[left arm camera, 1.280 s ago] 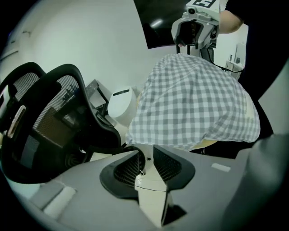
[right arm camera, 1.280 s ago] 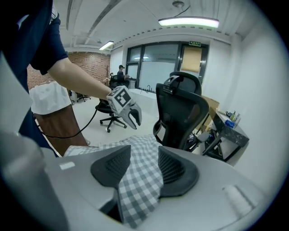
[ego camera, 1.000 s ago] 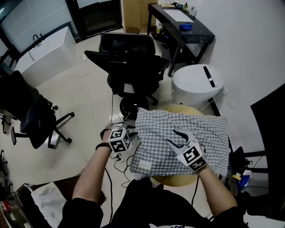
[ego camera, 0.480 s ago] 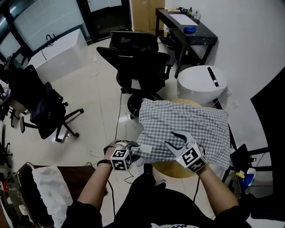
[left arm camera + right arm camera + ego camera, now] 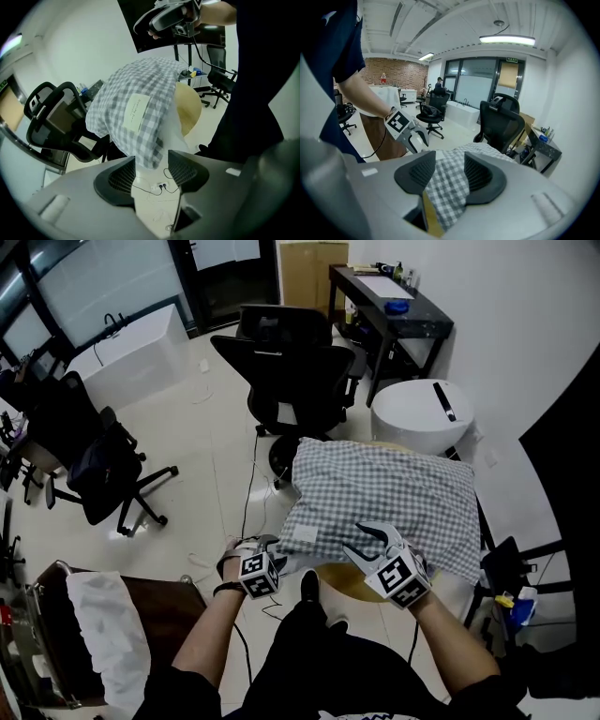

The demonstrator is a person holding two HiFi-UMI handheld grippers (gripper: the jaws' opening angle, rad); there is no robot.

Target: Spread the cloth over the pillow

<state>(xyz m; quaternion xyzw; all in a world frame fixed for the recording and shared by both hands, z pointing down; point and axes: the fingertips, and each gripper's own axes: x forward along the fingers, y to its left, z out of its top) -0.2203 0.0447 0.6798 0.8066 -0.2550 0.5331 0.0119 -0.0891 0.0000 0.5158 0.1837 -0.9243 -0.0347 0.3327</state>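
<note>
A grey-and-white checked cloth (image 5: 380, 498) lies over the pillow on a round wooden table (image 5: 342, 581). Its white label (image 5: 304, 533) sits at the near left corner. My left gripper (image 5: 272, 562) hovers off that corner, apart from the pillow. Its jaws have just been opening and stand open. In the left gripper view the cloth's corner (image 5: 145, 136) hangs just beyond the left gripper (image 5: 152, 165), touching neither pad. My right gripper (image 5: 361, 542) is open above the cloth's near edge. The right gripper view shows the checked cloth (image 5: 450, 187) past the right gripper (image 5: 450, 161), not pinched.
A black office chair (image 5: 300, 371) stands behind the pillow, with a white round bin (image 5: 422, 413) to its right. A black desk (image 5: 389, 296) is at the far wall. Another chair (image 5: 94, 465) is at the left. Cables (image 5: 251, 502) lie on the floor.
The left gripper has let go of the cloth's left edge, opened, and drawn back toward me off the near corner. The right gripper has slid back to the near edge.
</note>
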